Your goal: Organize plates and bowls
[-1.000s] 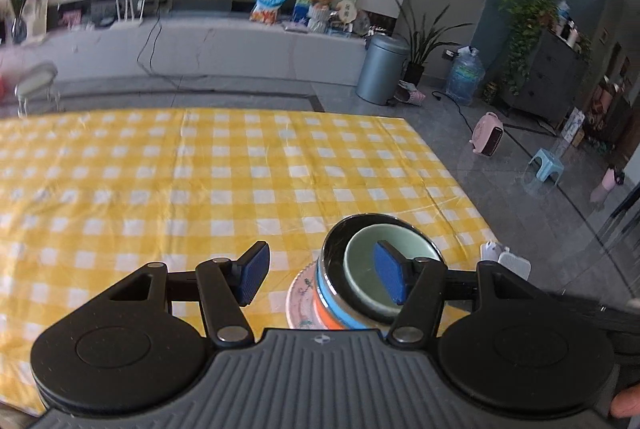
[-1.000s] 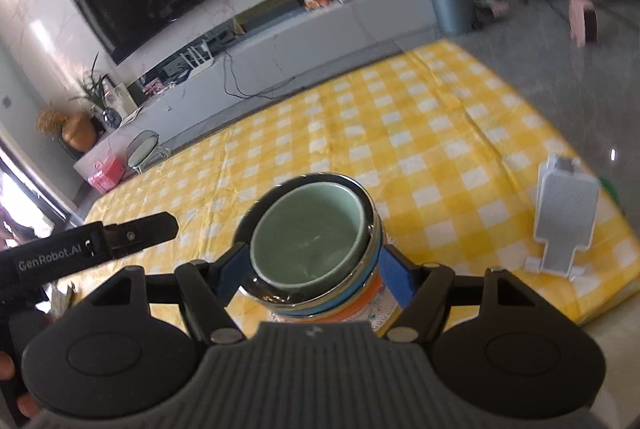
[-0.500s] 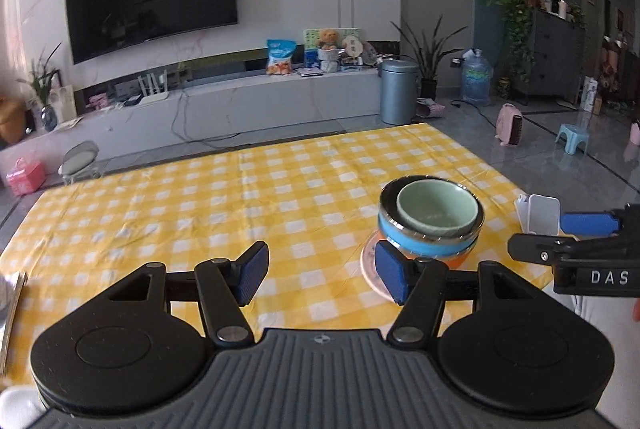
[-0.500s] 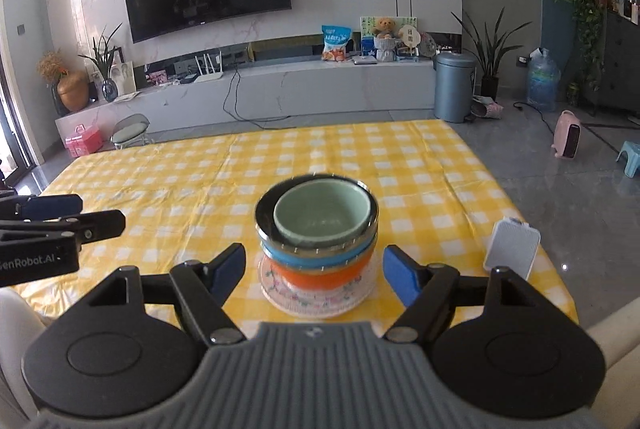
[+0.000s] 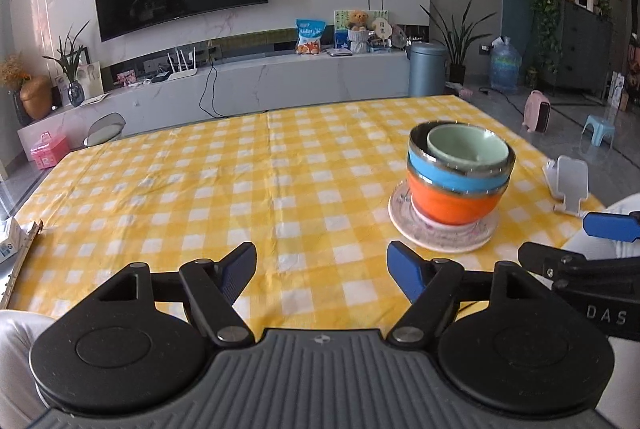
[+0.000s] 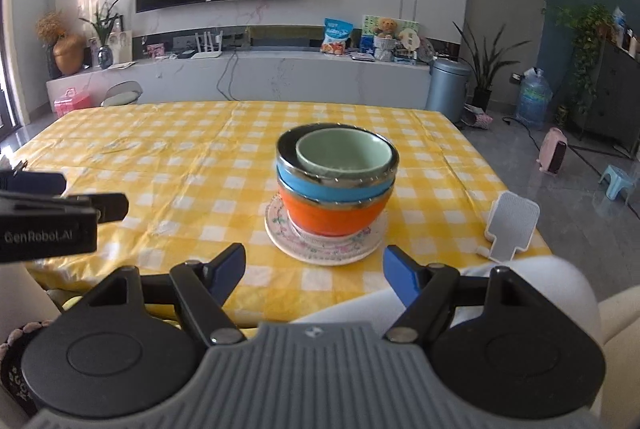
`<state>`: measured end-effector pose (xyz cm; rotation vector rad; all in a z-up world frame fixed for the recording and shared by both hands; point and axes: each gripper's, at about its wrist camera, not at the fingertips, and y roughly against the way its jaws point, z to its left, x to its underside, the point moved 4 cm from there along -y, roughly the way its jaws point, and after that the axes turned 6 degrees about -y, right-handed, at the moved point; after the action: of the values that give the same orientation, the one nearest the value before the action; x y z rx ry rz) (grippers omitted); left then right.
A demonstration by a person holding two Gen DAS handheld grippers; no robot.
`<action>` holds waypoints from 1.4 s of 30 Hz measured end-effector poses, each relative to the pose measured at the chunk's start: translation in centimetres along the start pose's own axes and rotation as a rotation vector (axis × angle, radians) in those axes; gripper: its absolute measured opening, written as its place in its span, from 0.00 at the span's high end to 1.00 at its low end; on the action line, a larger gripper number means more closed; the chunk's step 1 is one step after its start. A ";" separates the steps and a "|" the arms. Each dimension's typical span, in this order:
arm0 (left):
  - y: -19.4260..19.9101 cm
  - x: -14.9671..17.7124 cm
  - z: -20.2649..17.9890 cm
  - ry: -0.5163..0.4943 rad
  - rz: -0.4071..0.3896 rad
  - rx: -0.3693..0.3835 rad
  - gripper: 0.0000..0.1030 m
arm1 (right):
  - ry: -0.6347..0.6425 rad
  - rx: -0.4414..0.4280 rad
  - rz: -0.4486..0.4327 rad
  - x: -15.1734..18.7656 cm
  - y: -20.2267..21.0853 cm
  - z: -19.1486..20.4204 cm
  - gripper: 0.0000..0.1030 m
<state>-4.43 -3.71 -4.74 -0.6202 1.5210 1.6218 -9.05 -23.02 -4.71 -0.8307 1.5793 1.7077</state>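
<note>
Bowls (image 6: 337, 181) are sitting nested, green inside blue inside orange, on a flowered plate (image 6: 326, 247) near the table's (image 5: 200, 189) right front corner. I am spreading my left gripper (image 5: 322, 271) wider over bare cloth; my right gripper (image 6: 314, 271) is hanging open, holding nothing.

A round, pale floral-patterned plate (image 6: 320, 252) lay flat on the yellow-and-white checked tablecloth (image 6: 168, 165), near its front right part. On the plate stood an upright orange bowl with a silver metal rim (image 6: 332, 216). Nested inside it sat a blue bowl with a silver metal rim (image 6: 320, 185), tilted a little. Inside that rested a small pale green ceramic bowl (image 6: 343, 152), open side up and empty, off-centre toward the right of the blue bowl.
</note>
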 end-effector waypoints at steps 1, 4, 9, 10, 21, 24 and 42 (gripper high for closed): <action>-0.3 0.4 -0.2 -0.008 0.008 -0.003 0.15 | -0.009 0.006 0.008 0.3 -0.3 -0.1 0.27; -1.2 1.3 -0.6 -0.024 0.038 -0.001 0.15 | -0.002 0.025 0.022 1.1 -1.3 -0.3 0.27; -2.1 2.2 -0.5 -0.026 0.062 -0.019 0.15 | 0.012 0.026 0.009 1.5 -2.0 -0.1 0.27; -2.1 2.2 -0.4 -0.029 0.062 -0.024 0.15 | 0.010 0.021 0.012 1.4 -2.2 -0.1 0.27; -1.8 2.1 0.2 -0.023 0.057 -0.033 0.15 | -0.001 0.004 0.011 1.6 -2.5 0.2 0.22; -1.6 2.0 0.3 -0.022 0.053 -0.039 0.15 | -0.001 0.004 0.010 1.6 -2.5 0.2 0.22; -1.2 1.9 0.5 -0.023 0.048 -0.052 0.15 | 0.000 0.005 0.009 1.6 -2.5 -0.1 0.22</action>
<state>-4.41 -2.85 -6.85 -0.5952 1.4913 1.7038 -7.92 -22.91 -7.46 -0.8227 1.5891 1.7091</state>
